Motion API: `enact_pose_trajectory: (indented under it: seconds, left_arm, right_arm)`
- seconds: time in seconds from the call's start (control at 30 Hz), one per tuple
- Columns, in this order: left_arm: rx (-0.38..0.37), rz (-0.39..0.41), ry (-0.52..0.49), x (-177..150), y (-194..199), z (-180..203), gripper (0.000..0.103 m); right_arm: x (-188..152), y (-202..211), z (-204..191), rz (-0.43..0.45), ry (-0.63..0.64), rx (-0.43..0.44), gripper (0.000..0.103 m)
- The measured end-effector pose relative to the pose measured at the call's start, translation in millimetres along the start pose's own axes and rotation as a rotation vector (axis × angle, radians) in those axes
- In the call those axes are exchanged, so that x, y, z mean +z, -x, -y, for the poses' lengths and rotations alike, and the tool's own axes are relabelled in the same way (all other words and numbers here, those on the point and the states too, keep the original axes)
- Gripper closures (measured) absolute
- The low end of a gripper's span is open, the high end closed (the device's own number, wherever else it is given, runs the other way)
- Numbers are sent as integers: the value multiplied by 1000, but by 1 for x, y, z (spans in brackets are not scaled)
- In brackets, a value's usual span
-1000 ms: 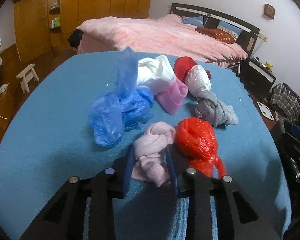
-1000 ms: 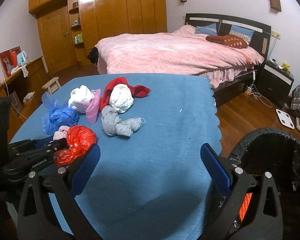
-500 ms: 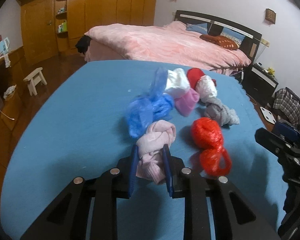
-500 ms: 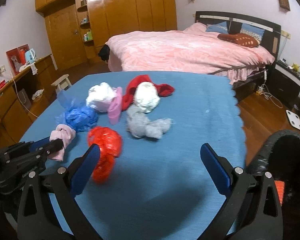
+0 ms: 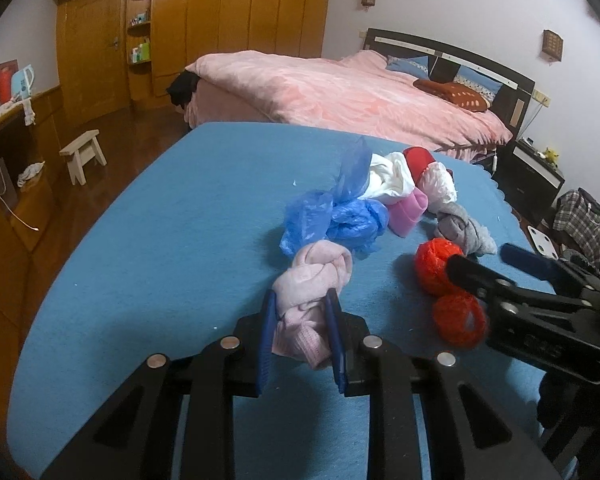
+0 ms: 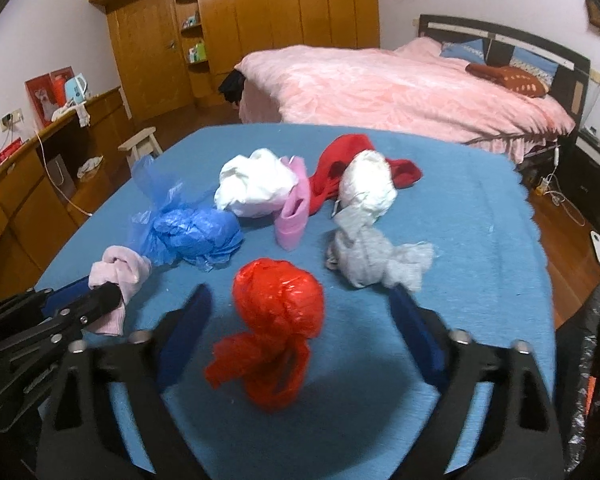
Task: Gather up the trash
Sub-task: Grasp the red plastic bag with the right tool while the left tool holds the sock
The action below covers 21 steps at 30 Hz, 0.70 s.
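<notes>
red plastic bag [image 6: 278,328] lies on the blue tablecloth [image 6: 468,216] dead ahead of the right gripper [image 6: 300,320], btwn its wide-open jaws, knot end nearest, long axis running away from it. right is closer. left gripper [image 5: 300,322] is clamped on the pink sock [image 5: 312,284], just left of the bag.
</notes>
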<state>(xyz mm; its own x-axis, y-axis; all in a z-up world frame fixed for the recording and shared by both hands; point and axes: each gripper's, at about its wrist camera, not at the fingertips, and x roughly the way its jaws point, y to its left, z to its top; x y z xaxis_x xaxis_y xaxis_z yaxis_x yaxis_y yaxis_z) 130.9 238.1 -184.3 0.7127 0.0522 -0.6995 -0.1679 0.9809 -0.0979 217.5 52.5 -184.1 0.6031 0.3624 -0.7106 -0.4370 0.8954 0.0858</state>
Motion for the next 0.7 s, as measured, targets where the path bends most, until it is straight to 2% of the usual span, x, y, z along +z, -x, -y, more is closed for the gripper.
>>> enact_pose_trajectory:
  seconds: [0.23,0.47,0.7]
  left_arm:
    - [1,0,14,-2,1,-5,79]
    - [-1,1,10,-3,3,-3,79]
    - [-8,9,-9,-1,9,6,79]
  right_arm:
    - [-6,-10,-7,-45,8,16,35]
    - [-10,-13,-5,-82,-8,61,60]
    - [-8,4,2,-57,-15,78,64]
